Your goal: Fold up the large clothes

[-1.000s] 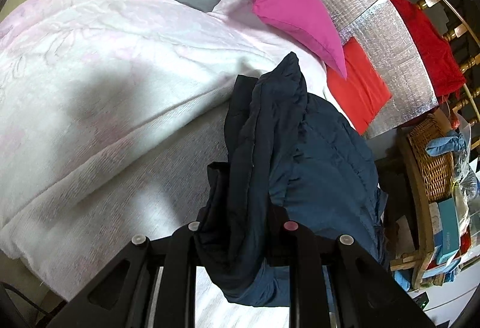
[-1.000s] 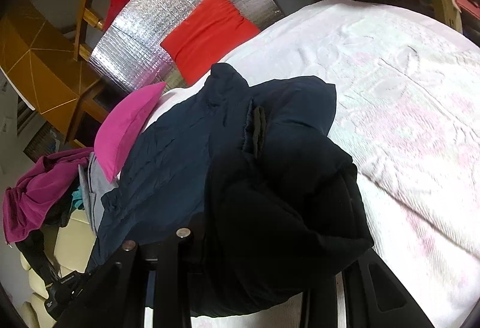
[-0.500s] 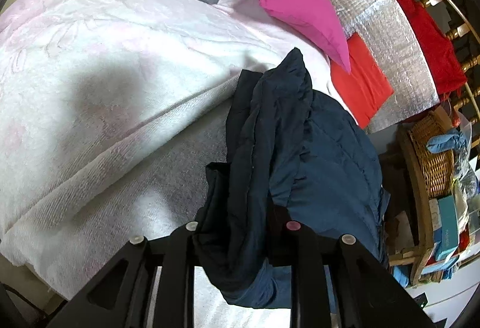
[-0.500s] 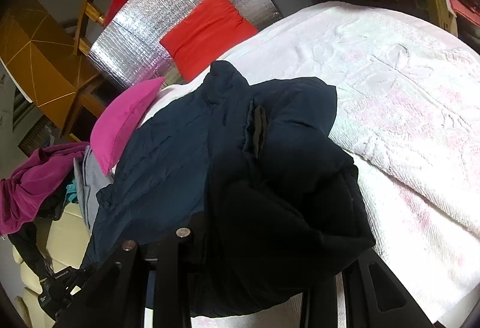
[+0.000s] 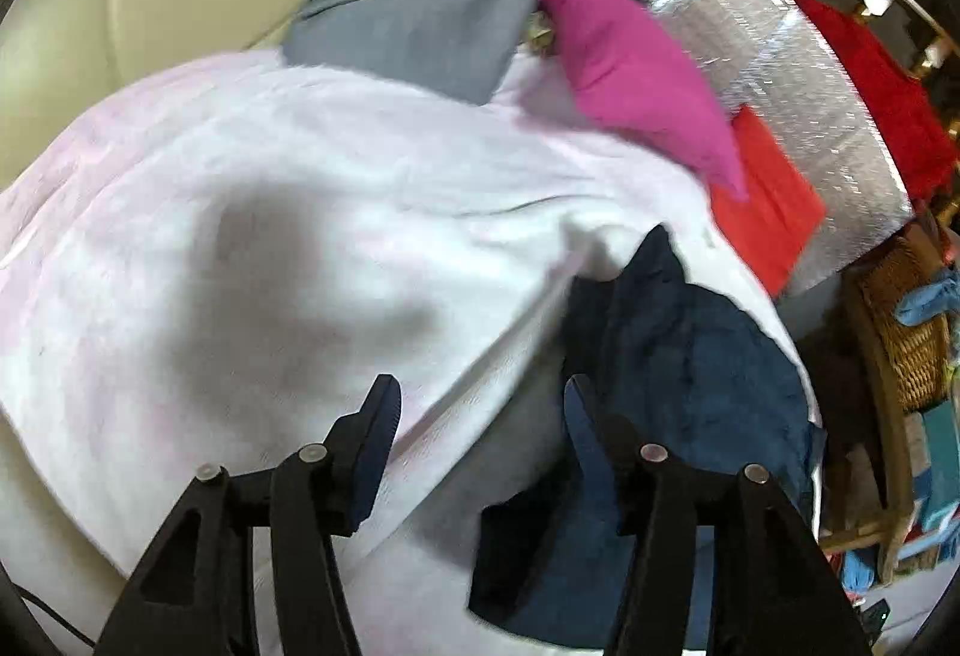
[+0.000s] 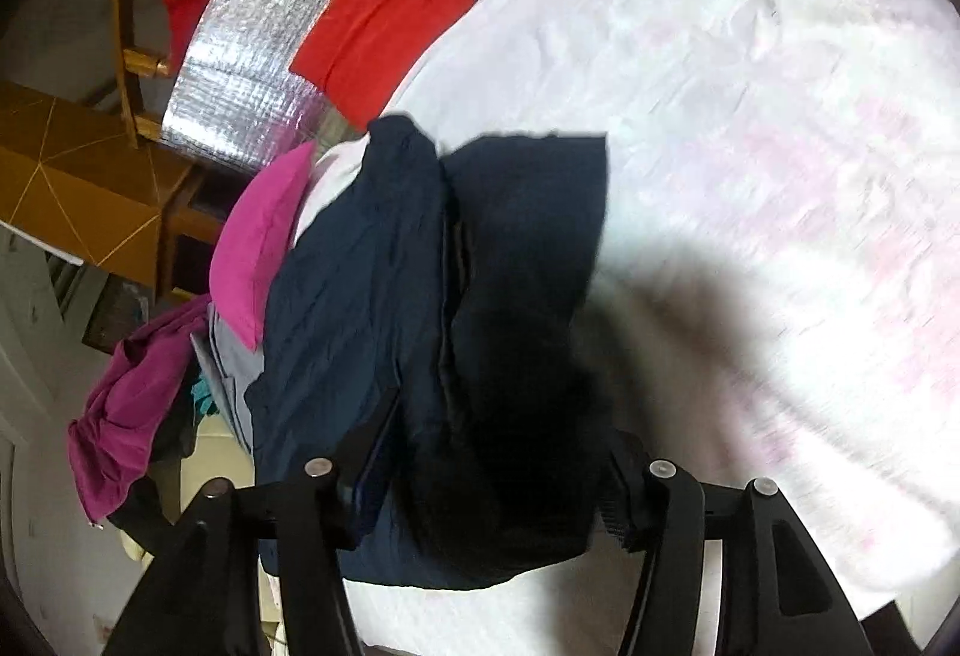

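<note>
The left hand-held gripper [image 5: 480, 404] has just been opening; its jaws stand apart with only white blanket [image 5: 240, 248] between them. The navy jacket [image 5: 690, 356] lies at lower right, beside the right finger. The right hand-held gripper [image 6: 492, 452], also just opening, straddles the jacket's dark bunched fold without pinching. A pink pillow [image 5: 630, 74] lies above.

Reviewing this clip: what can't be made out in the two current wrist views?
- Left wrist view: the near end of the navy garment runs off the bottom edge behind the left hand-held gripper; motion blur hides its folds.
- Right wrist view: the dark bundle fills the right hand-held gripper, hiding whether the pads press it.
</note>
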A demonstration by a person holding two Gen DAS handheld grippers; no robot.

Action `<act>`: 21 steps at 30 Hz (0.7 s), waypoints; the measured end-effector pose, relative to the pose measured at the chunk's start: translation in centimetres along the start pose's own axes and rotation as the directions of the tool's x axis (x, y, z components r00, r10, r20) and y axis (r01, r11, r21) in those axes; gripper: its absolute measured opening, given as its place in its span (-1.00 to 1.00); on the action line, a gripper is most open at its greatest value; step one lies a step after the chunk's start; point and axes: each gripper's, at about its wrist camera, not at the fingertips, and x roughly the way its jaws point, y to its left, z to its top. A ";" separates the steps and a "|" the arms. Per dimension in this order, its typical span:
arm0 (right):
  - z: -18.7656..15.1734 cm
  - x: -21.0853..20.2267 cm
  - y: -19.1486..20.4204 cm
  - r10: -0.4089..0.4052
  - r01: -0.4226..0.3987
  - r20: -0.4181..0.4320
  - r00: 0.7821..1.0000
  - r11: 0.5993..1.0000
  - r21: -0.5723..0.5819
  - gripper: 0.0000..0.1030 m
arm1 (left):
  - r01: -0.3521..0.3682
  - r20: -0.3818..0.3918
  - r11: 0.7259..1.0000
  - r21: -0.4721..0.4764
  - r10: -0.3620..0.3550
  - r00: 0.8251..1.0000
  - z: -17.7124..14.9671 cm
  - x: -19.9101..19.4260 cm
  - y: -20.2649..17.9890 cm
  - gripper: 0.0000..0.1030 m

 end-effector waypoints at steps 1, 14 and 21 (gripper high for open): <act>0.4 -0.6 0.0 -0.004 0.004 0.025 1.000 1.000 0.008 0.22 | 0.021 -0.010 1.000 0.010 -0.021 1.000 0.0 0.4 -0.4 0.12; 5.3 7.3 0.5 -0.044 0.042 -0.080 0.996 0.999 -0.030 0.74 | 0.074 -0.222 0.994 0.077 -0.055 0.973 -1.7 7.8 -4.9 0.17; 3.0 7.6 5.9 -0.150 0.156 0.042 0.988 0.957 -0.244 -0.12 | 0.023 -0.131 0.981 0.191 0.002 0.991 -2.4 7.3 -7.5 0.00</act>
